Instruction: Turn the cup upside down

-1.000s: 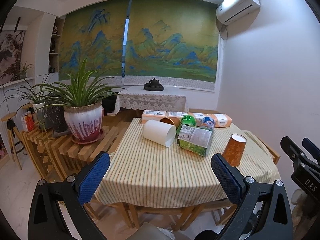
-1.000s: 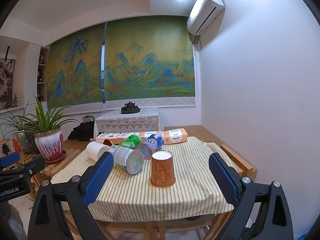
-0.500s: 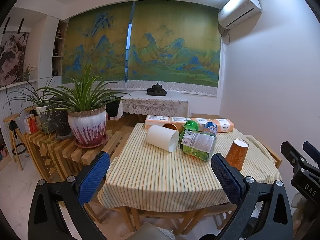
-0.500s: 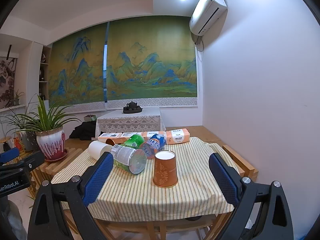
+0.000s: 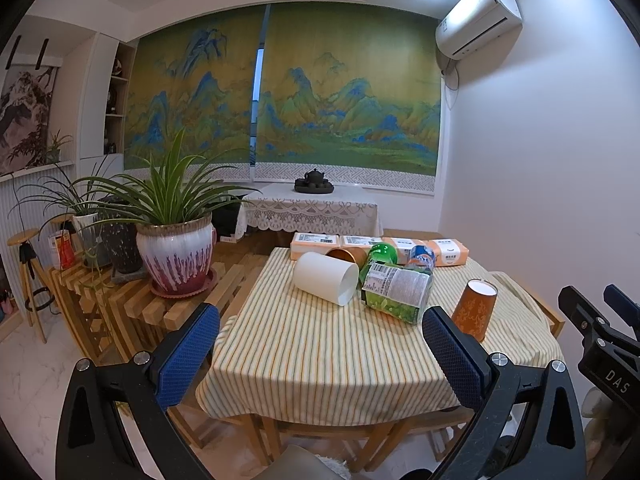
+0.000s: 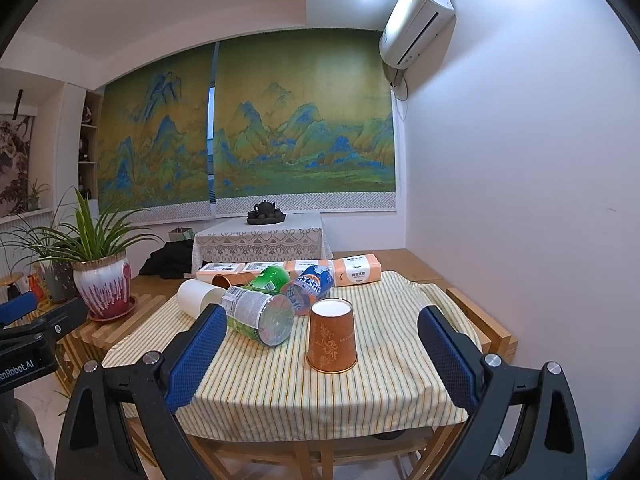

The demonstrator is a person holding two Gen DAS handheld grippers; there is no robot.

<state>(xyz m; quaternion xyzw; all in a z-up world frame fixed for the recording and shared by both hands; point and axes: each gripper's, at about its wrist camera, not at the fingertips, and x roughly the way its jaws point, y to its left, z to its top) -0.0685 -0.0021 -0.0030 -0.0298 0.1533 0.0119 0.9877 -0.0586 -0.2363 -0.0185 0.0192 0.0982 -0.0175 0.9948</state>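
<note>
An orange patterned paper cup point(image 6: 332, 340) stands mouth-down, white base up, on the striped tablecloth point(image 6: 320, 396); it also shows at the right in the left wrist view point(image 5: 475, 313). A white cup point(image 5: 326, 278) lies on its side further back, also seen in the right wrist view point(image 6: 196, 296). A second orange cup point(image 5: 347, 255) lies on its side behind it. My left gripper point(image 5: 320, 356) is open and empty, off the table's near edge. My right gripper point(image 6: 318, 356) is open and empty, short of the upside-down cup.
A large green-labelled bottle point(image 6: 258, 314), a green bottle point(image 6: 270, 278) and a blue-labelled bottle point(image 6: 310, 286) lie on the table. Orange tissue packs point(image 6: 356, 274) line the far edge. A potted plant point(image 5: 176, 256) stands on slatted stools left. The wall is close on the right.
Both grippers have drawn slightly back and up from the table; the objects look a little farther and lower. Nothing on the table has moved.
</note>
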